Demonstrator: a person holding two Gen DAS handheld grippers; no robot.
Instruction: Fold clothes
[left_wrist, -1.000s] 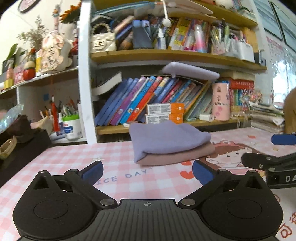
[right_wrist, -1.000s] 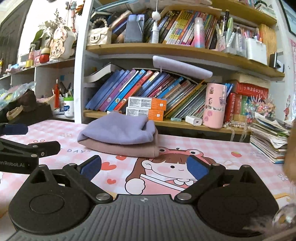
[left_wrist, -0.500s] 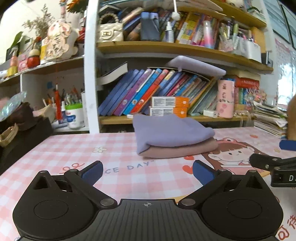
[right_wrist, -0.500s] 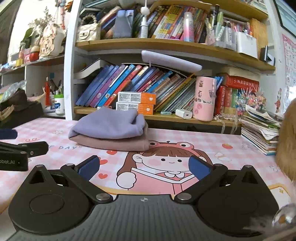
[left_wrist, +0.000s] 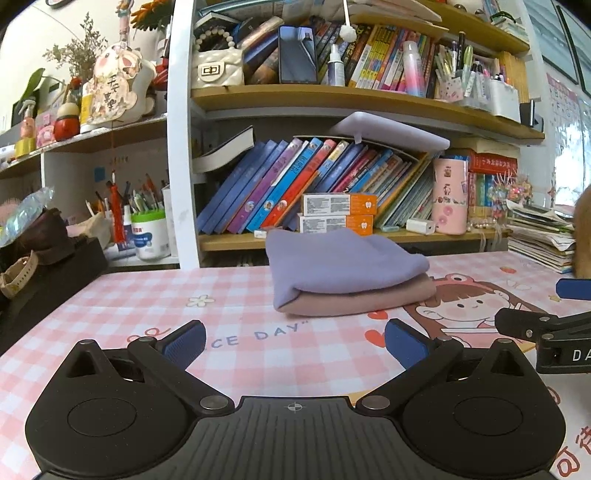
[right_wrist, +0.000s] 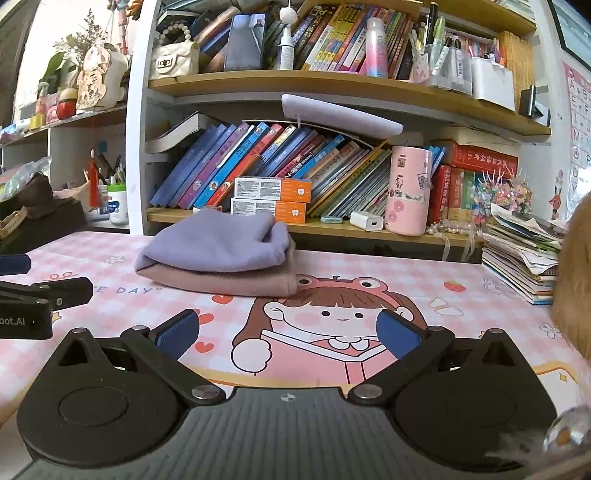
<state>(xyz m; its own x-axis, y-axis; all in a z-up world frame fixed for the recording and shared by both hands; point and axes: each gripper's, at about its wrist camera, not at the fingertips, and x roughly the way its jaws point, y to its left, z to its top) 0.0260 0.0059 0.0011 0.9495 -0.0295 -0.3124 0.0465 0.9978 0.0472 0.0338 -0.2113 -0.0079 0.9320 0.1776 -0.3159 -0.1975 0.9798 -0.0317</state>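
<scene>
Both the left gripper (left_wrist: 294, 341) and right gripper (right_wrist: 288, 332) were held spread apart and empty; folded lilac cloth (left_wrist: 343, 264) was stacked on pink cloth (left_wrist: 362, 297) at frame centre.

Folded clothes (left_wrist: 347, 275) on table (left_wrist: 147, 317), before bookshelf (left_wrist: 332, 96).

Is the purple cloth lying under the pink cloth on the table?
No, the purple cloth lies folded on top of the pink cloth, which rests on the table.
</scene>
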